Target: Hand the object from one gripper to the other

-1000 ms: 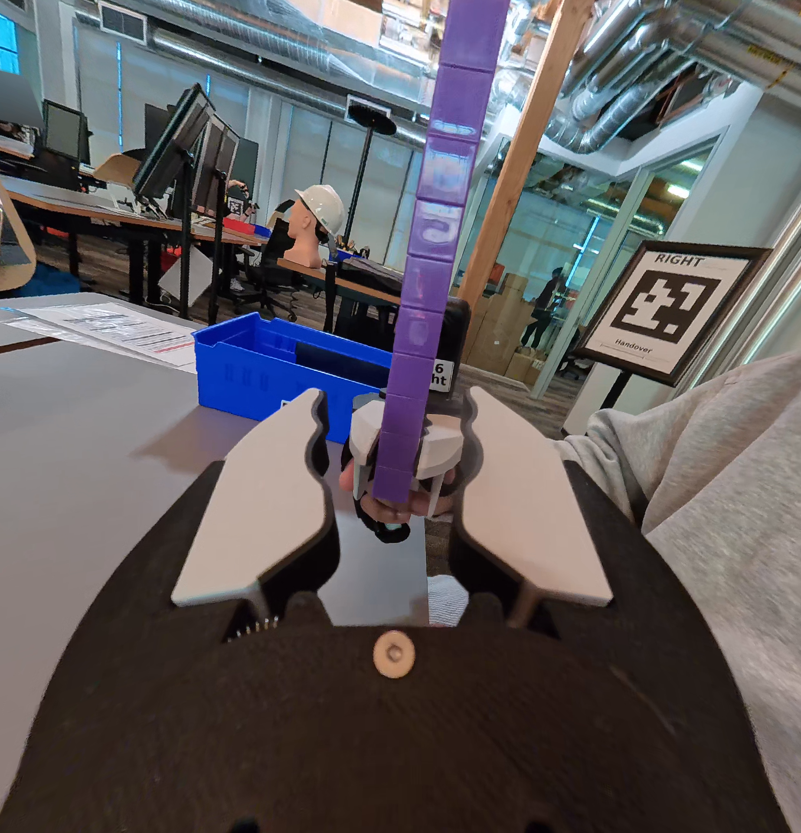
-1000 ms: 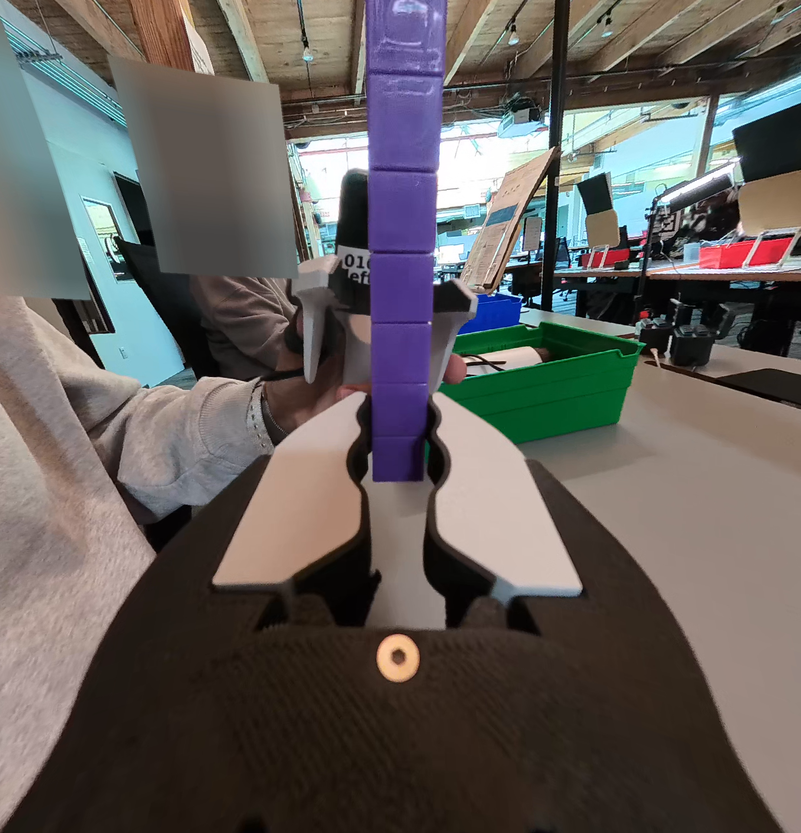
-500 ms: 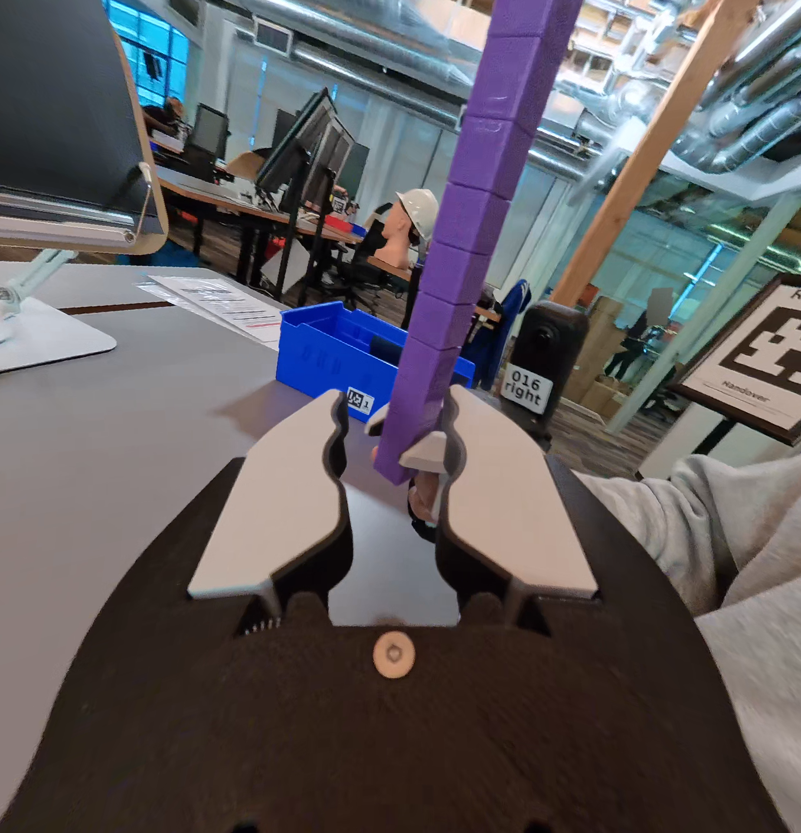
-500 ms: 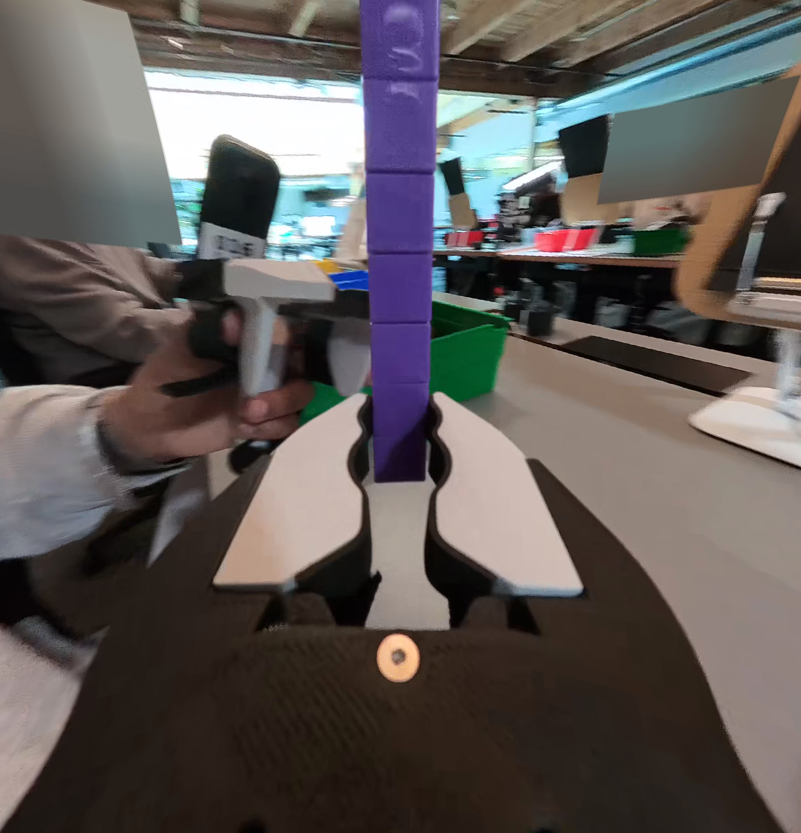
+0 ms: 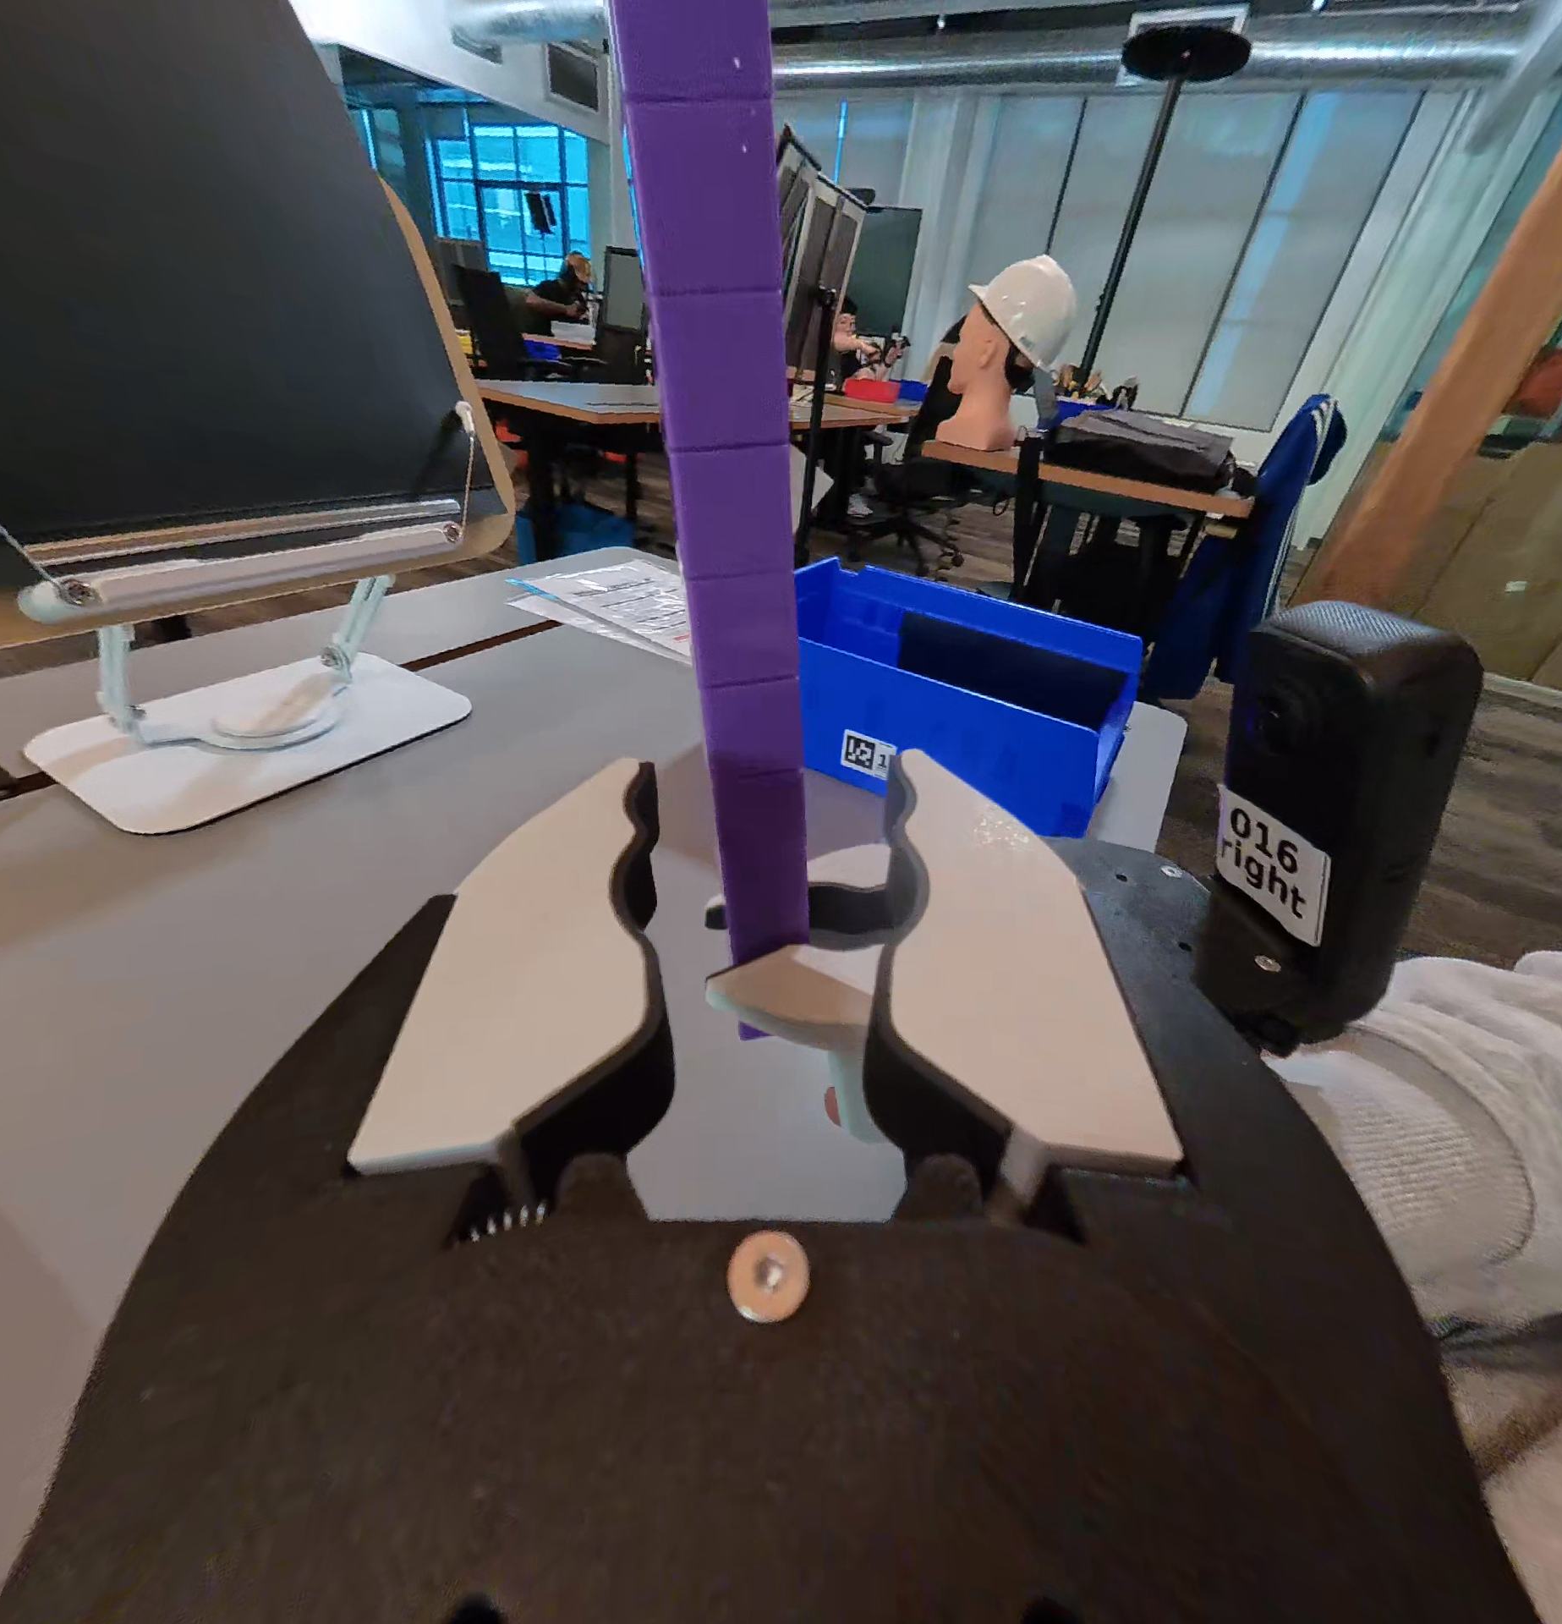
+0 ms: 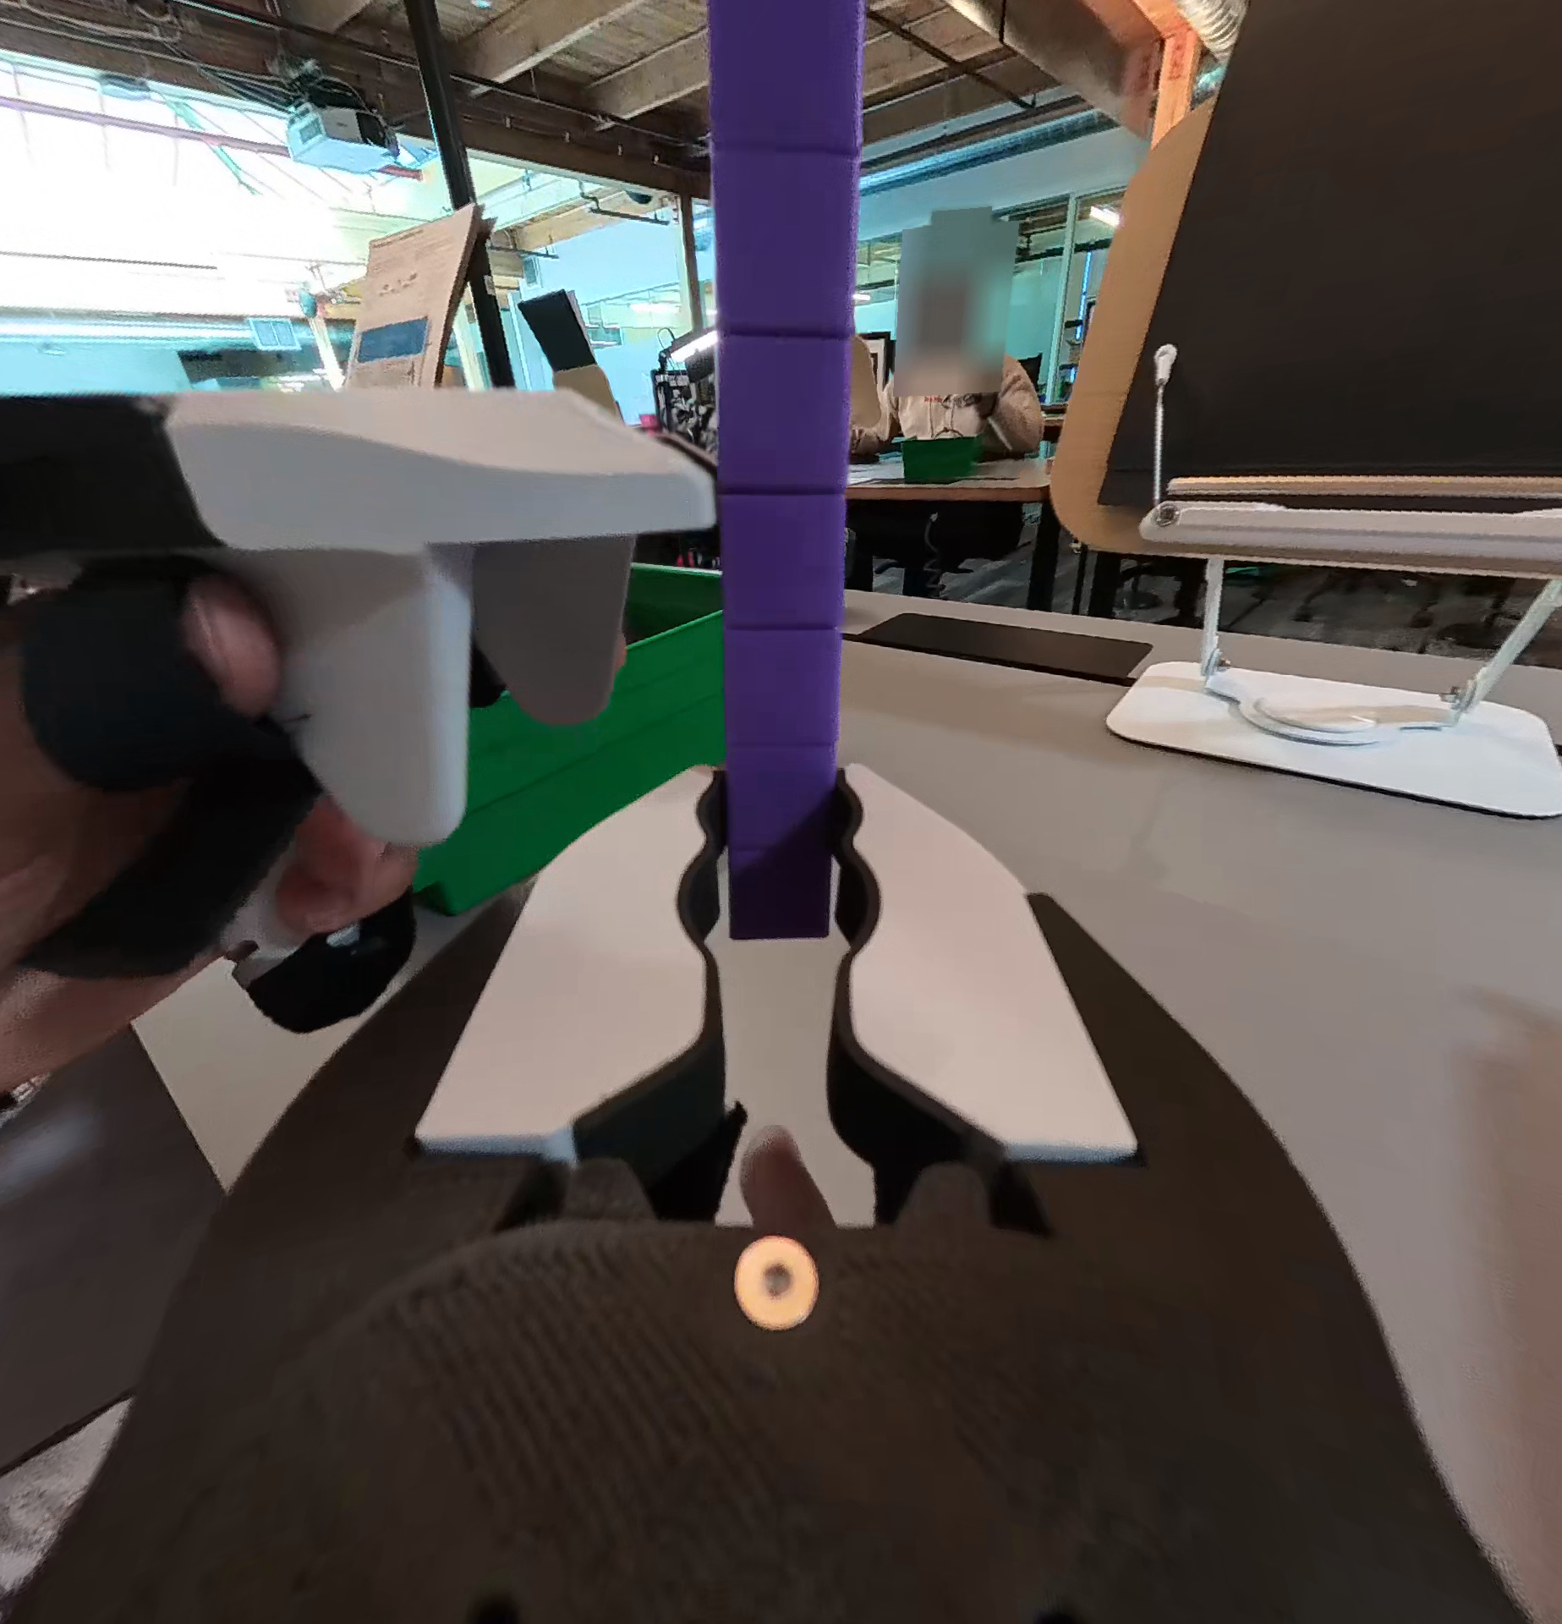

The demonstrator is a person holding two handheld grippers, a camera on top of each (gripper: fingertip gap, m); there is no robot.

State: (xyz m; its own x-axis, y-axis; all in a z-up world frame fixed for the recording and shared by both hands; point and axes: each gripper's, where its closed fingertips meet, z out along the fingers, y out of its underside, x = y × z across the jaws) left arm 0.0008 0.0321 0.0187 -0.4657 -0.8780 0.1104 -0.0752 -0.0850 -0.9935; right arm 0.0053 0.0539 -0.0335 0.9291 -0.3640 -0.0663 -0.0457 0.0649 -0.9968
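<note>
Open-plan office w/ exposed pipes and timber beams in the background; grey table (image 5: pixel 232 923) fills the lower part of both views, with a blue bin (image 5: pixel 979 729) centre-right in the left wrist view and a green bin (image 6: pixel 575 764) left of centre in the right wrist view. White tablet stand (image 6: pixel 1339 747) sits at right of that view.

Purple block rod (image 6: pixel 781 545) stands upright, centre frame, running out of the top edge. Right gripper (image 6: pixel 777 844) is clamped on its bottom end, pads pressed against both sides of the lowest blocks.

What's changed vs. a sec ago: left gripper (image 5: pixel 764 844) was off to one side w/ the rod only partly in its span; now the rod sits between its fingers, roughly centred. Its jaws are spread wide, clear gaps either side of the rod, nothing gripped. In the right wrist view the left gripper's white fingers (image 6: pixel 426 474) reach in from the left edge, tip at the rod a few blocks above the right's hold; contact can't be confirmed.

Meaning, imo: approach/alignment is basically done, transfer itself not. Next step looks like closing the left on the rod above the right's grip, then the right letting go. Risk: rod is long and top-heavy, so an off-centre squeeze could tilt it.
</note>
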